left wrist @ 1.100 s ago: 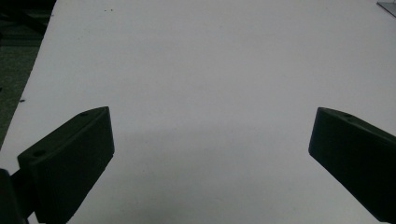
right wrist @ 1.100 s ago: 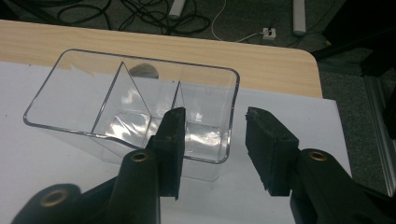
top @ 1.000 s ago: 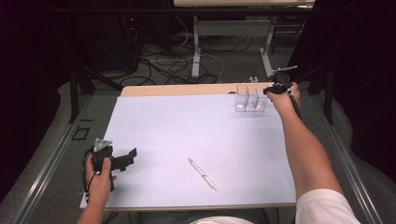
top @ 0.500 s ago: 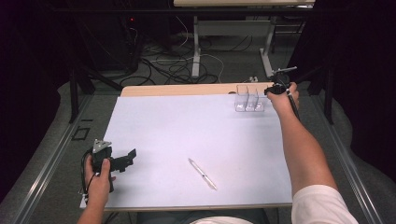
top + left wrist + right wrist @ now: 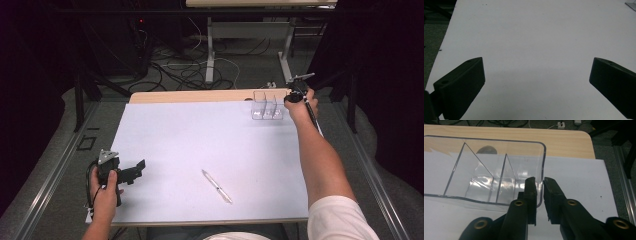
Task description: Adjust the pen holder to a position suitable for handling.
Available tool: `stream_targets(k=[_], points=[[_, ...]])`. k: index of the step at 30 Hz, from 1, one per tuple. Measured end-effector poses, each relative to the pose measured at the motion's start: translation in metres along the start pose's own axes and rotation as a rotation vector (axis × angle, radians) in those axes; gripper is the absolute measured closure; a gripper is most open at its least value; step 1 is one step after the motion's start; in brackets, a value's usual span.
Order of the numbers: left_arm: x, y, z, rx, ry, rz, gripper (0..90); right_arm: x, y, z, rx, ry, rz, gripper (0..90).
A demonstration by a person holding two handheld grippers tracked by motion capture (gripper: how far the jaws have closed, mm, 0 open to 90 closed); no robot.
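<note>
A clear plastic holder (image 5: 266,106) with dividers stands at the far right of the white sheet (image 5: 200,135). My right gripper (image 5: 289,98) is at its right end. In the right gripper view the jaws of that gripper (image 5: 539,181) are closed on the holder's (image 5: 486,182) right wall, one inside and one outside. A white pen (image 5: 216,186) lies loose near the front middle of the sheet. My left gripper (image 5: 137,169) rests at the front left, open, and between the jaws of this gripper (image 5: 536,72) is only bare sheet.
A strip of wooden tabletop (image 5: 200,96) shows beyond the sheet's far edge. Cables and desk legs (image 5: 210,50) lie on the floor behind the table. Metal rails (image 5: 45,185) run along both sides.
</note>
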State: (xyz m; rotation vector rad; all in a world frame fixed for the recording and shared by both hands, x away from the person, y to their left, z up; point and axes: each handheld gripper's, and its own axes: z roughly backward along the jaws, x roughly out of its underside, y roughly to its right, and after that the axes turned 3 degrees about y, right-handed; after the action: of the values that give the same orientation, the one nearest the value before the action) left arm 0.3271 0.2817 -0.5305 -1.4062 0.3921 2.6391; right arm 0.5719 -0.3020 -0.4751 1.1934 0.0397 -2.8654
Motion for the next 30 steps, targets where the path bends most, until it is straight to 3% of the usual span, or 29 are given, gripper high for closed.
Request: stream_targets(k=[12,30], points=[[0.0005,0.0003,-0.0010,0.001,-0.004,-0.001,0.3,0.0012,-0.0005,0.0006,0.028,0.000,-0.054,89.0],[0.0007,0.0002,-0.0027,0.005,-0.009,-0.008,0.2,0.0009,-0.0052,0.0042,0.027,-0.026,-0.061,89.6]])
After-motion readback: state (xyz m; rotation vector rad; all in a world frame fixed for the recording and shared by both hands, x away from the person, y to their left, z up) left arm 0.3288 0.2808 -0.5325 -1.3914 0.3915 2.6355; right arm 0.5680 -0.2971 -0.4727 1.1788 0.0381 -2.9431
